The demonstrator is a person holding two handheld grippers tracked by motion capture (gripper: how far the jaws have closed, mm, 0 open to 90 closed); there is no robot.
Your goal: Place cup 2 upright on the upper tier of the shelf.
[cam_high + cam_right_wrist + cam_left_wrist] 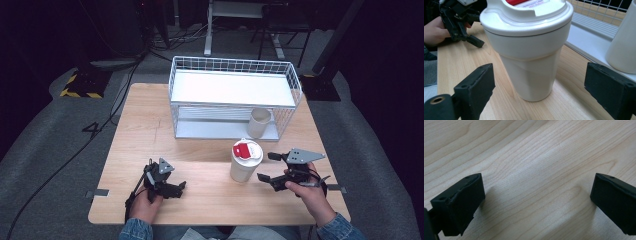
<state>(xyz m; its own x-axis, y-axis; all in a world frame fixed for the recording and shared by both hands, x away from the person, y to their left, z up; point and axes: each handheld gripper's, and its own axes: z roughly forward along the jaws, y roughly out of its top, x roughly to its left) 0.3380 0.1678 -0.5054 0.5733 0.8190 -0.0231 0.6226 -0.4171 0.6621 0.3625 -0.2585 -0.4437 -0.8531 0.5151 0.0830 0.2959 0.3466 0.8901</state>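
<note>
Left gripper [175, 189] sits low on the near-left of the wooden table [140, 130], jaws spread wide with just bare wood between them. Middle of the table there's a white lidded cup [246, 161] standing upright, near side of the wire rack [235, 97]. Right gripper [266, 168] is just beside the cup's right, jaws wide, not touching it.

Tumbler [246, 161] on table [150, 130], near of rack [235, 97]; cup [259, 122] in rack's lower shelf, right end, just beyond tumbler.
</note>
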